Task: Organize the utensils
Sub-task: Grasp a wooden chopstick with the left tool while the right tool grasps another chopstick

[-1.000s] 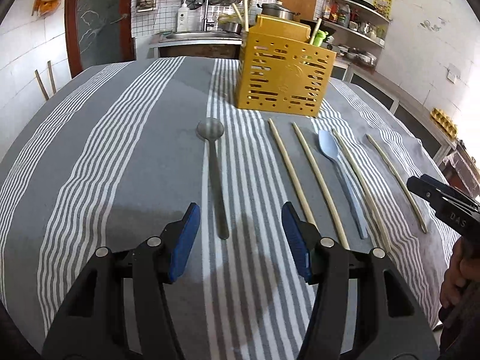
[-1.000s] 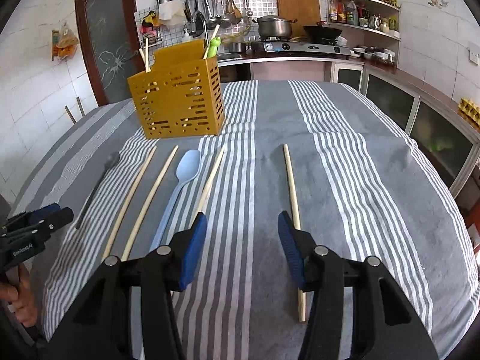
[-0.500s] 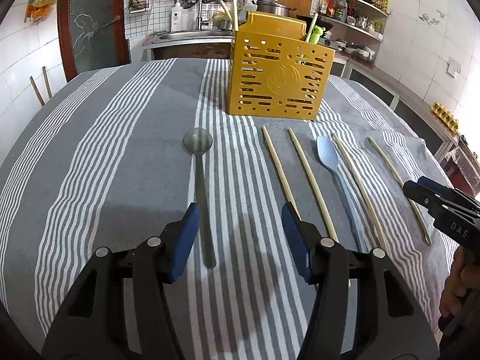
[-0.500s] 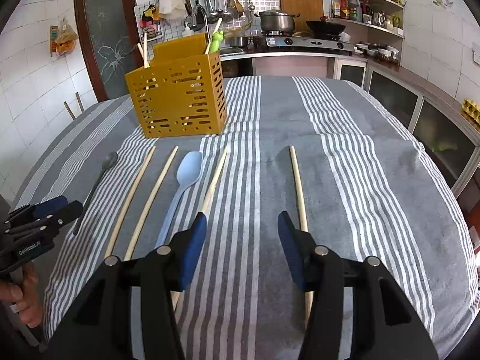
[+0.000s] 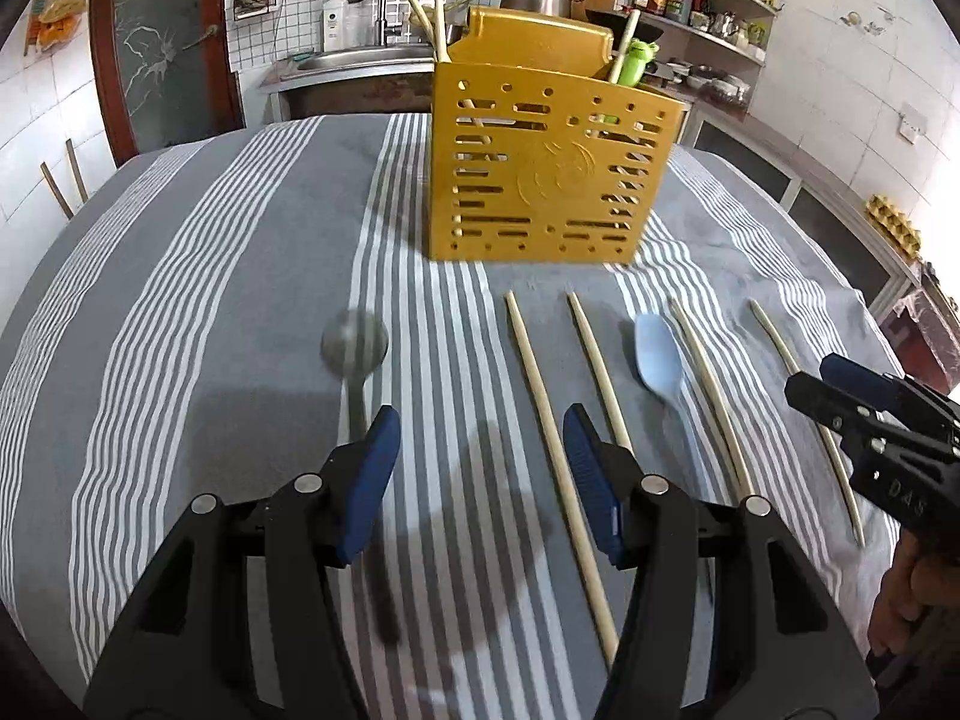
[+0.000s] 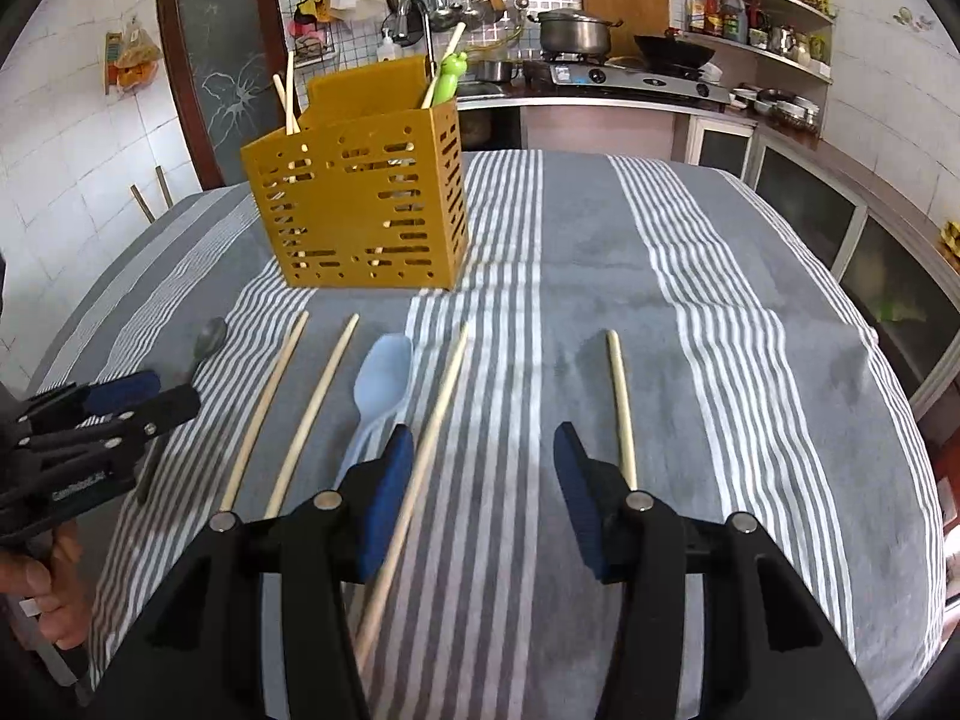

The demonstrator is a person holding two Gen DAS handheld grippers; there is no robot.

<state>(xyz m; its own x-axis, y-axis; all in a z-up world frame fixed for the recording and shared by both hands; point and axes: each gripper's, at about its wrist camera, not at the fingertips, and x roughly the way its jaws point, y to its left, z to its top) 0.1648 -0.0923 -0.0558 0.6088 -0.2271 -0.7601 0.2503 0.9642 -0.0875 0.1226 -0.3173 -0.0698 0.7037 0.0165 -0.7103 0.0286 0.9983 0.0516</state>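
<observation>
A: What is lying around the yellow caddy (image 5: 543, 171)?
B: Below it, a metal spoon (image 5: 354, 342), a blue spoon (image 6: 384, 372) and four chopsticks (image 5: 558, 438) are lying on the striped cloth (image 6: 720, 360).
A: And the grippers?
B: The left gripper (image 5: 477, 450) and right gripper (image 6: 483, 468) are both hovering wide open, gripping nothing; bare cloth is showing at right.

White letters "DAS" are showing on the black right gripper (image 5: 840, 396) body; a faint white label on the black left gripper (image 6: 150, 396) is staying too blurred to read.
</observation>
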